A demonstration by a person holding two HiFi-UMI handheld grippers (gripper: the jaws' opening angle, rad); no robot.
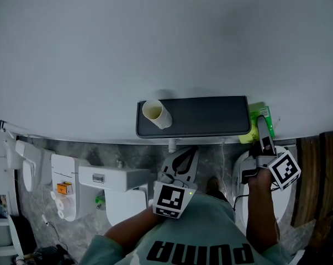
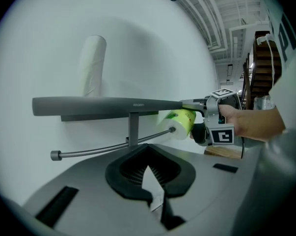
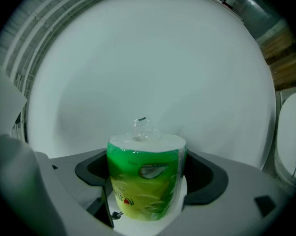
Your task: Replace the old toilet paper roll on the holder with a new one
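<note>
Beige cardboard tube (image 1: 157,115): stands upright on the left end of the shelf top. Likely the spent core, parked clear of the rod so the swap can go ahead.

Dark grey wall shelf (image 1: 210,116): flat top otherwise bare, fixed to the pale wall, with the rod slung beneath on a short post.

Thin grey metal rod (image 2: 96,150): bare along its whole length, knobbed at the left tip, right tip free. Judged ready to take a roll from the right.

Left gripper (image 1: 184,158): jaws drawn together with the tips meeting. A pale sliver shows in the gap, its nature unclear. Hangs below the middle of the shelf, near the rod but apart from it, probably kept back to leave the right end open.

White toilet paper roll in green plastic wrap (image 3: 145,181): at the right end of the rod, core facing the rod's tip, touching it or just beside it, not yet slid on. Lined up this way, apparently, so the tip can enter the core.

Right gripper (image 1: 262,127): jaws spread wide and clamped on the wrapped roll, one pad on each side and the roll's end face turned outward. The roll sits squarely between the pads.
</note>
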